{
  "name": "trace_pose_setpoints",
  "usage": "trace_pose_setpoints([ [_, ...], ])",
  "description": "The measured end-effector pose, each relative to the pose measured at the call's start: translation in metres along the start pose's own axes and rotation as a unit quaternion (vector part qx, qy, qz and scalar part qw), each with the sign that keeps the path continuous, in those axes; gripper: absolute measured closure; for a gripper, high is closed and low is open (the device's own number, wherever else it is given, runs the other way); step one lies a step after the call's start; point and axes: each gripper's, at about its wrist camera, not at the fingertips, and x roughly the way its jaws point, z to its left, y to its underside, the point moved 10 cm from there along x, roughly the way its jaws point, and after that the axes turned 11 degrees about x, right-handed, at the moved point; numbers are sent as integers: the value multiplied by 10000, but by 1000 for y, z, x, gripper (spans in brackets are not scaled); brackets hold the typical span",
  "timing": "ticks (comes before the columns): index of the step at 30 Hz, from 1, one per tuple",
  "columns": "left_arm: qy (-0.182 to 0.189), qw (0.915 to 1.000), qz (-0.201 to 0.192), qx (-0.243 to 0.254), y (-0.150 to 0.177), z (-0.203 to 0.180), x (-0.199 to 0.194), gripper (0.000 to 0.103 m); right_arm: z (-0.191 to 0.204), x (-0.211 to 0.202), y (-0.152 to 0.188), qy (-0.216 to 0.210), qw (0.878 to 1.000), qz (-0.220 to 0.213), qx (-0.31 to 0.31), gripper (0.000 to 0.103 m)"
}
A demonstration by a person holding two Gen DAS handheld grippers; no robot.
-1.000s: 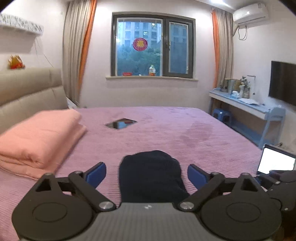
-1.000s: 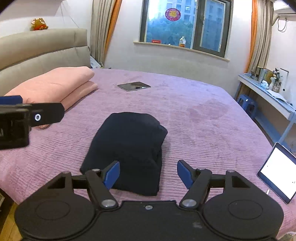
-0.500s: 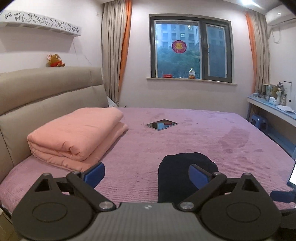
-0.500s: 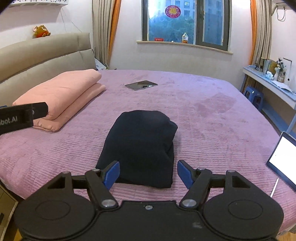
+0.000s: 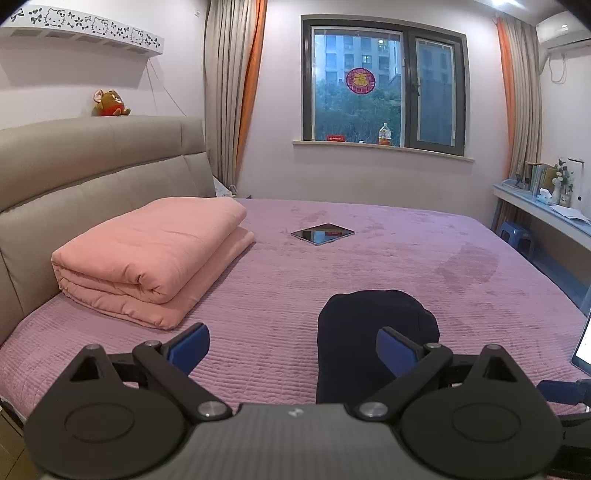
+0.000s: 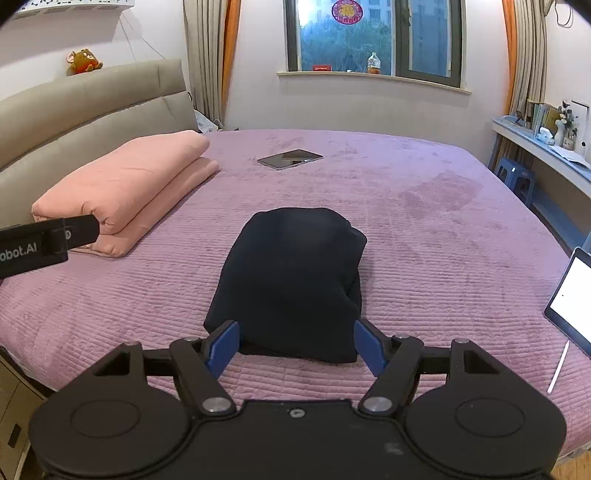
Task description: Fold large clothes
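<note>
Saw a folded dark garment point(image 6: 291, 280) flat on the purple bed point(image 6: 424, 236). Found left gripper point(image 5: 291, 345) and right gripper point(image 6: 295, 345) wide, holding nothing.

The left tool point(image 5: 291, 349) points slightly downward, its 2 blue pads point(image 5: 188, 347) spread wide with nothing between them. The right tool point(image 6: 295, 345) tilts down more steeply, equally wide apart, gripping nothing.

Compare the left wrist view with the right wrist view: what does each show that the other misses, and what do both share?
Left wrist only: the white wall shelf in full and the air conditioner. Right wrist only: the white stylus on the bed and the left gripper's body at the frame edge. Both: the folded dark garment, pink quilt, dark tablet and window.
</note>
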Motion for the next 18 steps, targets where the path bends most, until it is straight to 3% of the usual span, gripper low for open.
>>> trace_pose_setpoints([
  [18, -97, 9981, -167, 587, -3, -12, 0, 6, -1, -5, -1, -41, 10000, 3, -45, 22],
])
